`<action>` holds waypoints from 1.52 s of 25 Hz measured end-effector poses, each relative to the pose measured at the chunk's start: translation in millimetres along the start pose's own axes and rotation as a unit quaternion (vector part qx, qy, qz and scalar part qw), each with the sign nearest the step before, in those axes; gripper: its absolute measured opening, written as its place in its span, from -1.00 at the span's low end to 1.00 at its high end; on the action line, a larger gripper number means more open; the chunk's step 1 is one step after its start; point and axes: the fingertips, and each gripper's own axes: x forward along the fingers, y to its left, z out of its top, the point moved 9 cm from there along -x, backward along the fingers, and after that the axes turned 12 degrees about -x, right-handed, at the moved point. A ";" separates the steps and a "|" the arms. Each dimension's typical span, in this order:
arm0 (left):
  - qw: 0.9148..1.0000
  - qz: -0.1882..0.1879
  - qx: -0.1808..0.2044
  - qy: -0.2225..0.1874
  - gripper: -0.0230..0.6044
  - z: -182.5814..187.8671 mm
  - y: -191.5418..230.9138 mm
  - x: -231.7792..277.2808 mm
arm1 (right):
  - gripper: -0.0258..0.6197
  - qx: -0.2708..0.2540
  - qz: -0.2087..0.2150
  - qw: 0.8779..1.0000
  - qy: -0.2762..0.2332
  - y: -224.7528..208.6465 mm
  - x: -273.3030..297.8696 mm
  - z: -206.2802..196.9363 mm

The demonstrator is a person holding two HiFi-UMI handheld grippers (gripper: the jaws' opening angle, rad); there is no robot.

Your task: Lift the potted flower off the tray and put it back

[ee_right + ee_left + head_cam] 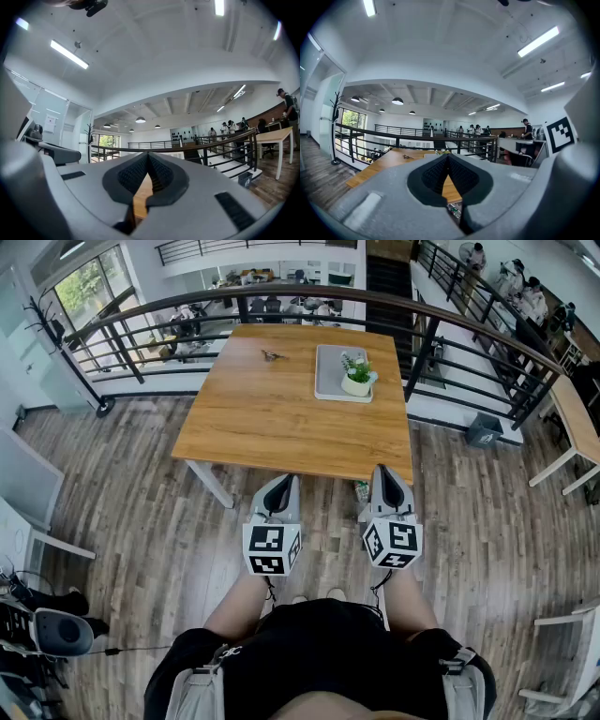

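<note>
**Both claws closed and empty; flower stands on its tray**

In the head view a square wooden table with a warm, smooth grain fills the upper middle of the frame. It stands on a floor of grey-brown planks, with a dark curved metal railing behind it. At the table's upper right lies the tray, a flat pale grey rectangle with rounded corners, its long sides running toward the top of the frame.

The potted flower sits on the tray's right-hand part, near its lower edge. It has a small round cream pot, green leaves and a few tiny white blooms. It stands upright, its stem axis vertical. A small dark item lies on the wood left of the tray, too small to identify.

The left gripper and right gripper hang below the table's near edge, well apart from the flower. Their shells are matte grey with ribbed black pads. Each gripper view shows its pad tips meeting, with nothing held.
</note>
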 end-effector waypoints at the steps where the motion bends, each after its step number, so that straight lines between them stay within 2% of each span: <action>1: 1.000 0.000 0.000 -0.002 -0.88 -0.7 -3.5 1.0 | -0.93 0.000 0.001 1.000 -0.002 -2.7 -0.6 -0.1; 17: 1.000 0.002 0.006 -0.007 -0.88 -4.8 -38.6 25.4 | -0.93 0.009 0.015 1.000 -0.011 -39.3 -0.4 -7.9; 23: 1.000 0.002 0.009 -0.005 -0.88 -8.4 -59.5 45.1 | -0.93 0.016 0.014 1.000 -0.005 -67.1 1.0 -16.2; 30: 1.000 0.016 0.008 -0.008 -0.88 -22.9 -94.0 66.9 | -0.93 0.010 0.036 0.999 0.001 -106.6 -1.2 -35.7; 38: 1.000 0.021 0.010 0.004 -0.88 -28.8 -89.7 102.4 | -0.92 0.018 0.039 0.999 0.006 -122.7 34.1 -49.7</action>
